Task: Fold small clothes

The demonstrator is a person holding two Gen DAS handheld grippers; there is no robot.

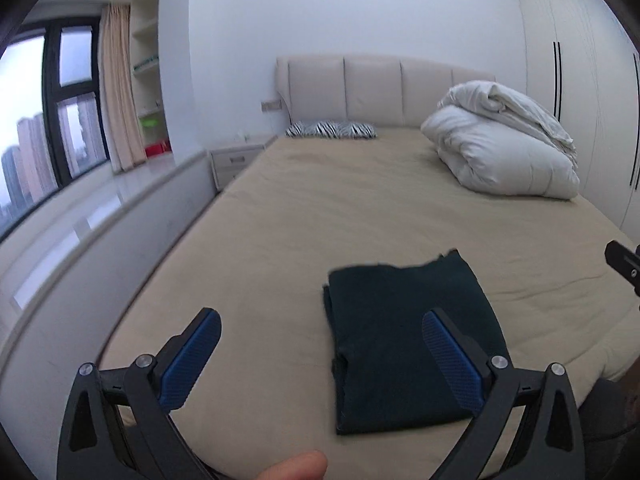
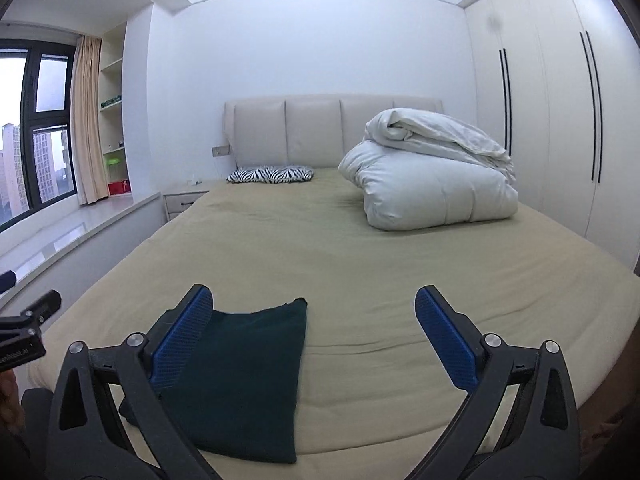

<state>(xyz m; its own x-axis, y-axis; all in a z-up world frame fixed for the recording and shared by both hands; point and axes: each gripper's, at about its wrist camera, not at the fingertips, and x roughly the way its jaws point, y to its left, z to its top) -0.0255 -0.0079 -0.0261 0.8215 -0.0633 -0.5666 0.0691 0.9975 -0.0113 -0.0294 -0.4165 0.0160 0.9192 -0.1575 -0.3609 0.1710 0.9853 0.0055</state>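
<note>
A dark green garment (image 1: 404, 340) lies folded into a flat rectangle on the tan bed sheet (image 1: 320, 208) near the foot of the bed. My left gripper (image 1: 322, 332) is open and empty above the sheet; its right finger overlaps the garment's right side in the view. In the right wrist view the same garment (image 2: 248, 376) lies at lower left. My right gripper (image 2: 314, 320) is open and empty, its left finger over the garment's left part. The tip of the right gripper shows at the left wrist view's right edge (image 1: 624, 264).
A bundled white duvet (image 2: 432, 176) sits at the bed's far right. A zebra-print pillow (image 2: 272, 174) lies by the headboard (image 2: 320, 132). A nightstand (image 2: 184, 200) and a window ledge (image 2: 60, 236) are on the left, wardrobe doors (image 2: 560, 120) on the right.
</note>
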